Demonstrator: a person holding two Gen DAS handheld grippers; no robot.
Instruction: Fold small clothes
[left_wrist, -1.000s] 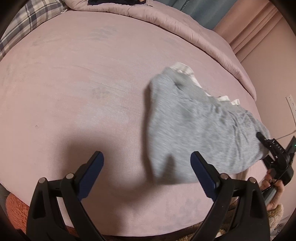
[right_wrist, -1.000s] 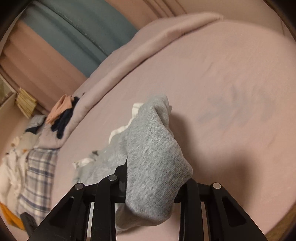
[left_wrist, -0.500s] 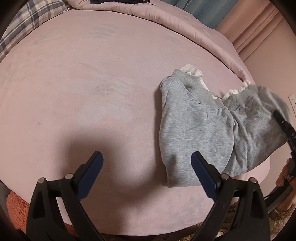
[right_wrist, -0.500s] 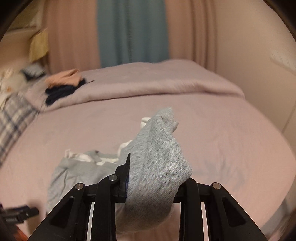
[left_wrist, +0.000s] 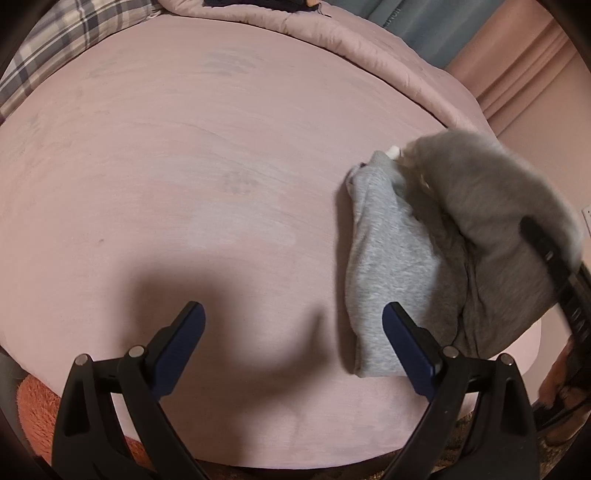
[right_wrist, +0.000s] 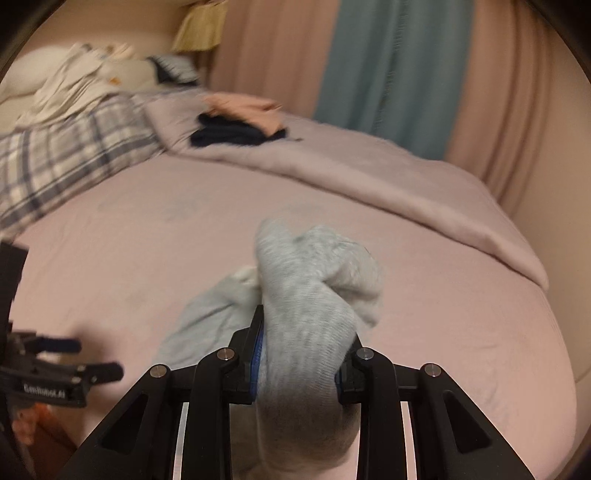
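Left wrist view: left hand-held gripper (left_wrist: 291, 341) spread wide, grasping nothing, above the pink bed (left_wrist: 184, 166). Grey garment (left_wrist: 391, 266) lies on bed at right, one blurred end lifted by the right hand-held gripper (left_wrist: 554, 258). Right wrist view: right hand-held gripper (right_wrist: 301, 354) clenched on a grey garment (right_wrist: 306, 302) bunch, the rest trailing down onto the bed (right_wrist: 461, 314); plaid blanket (right_wrist: 62, 162) and folded clothes pile (right_wrist: 240, 123) far behind.

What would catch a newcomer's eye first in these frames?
The grey garment, bunched and clamped in the right gripper, its other end trailing onto the pink bed. Next, the left gripper, wide open over bare sheet. Behind, dark and peach clothes sit on the duvet.
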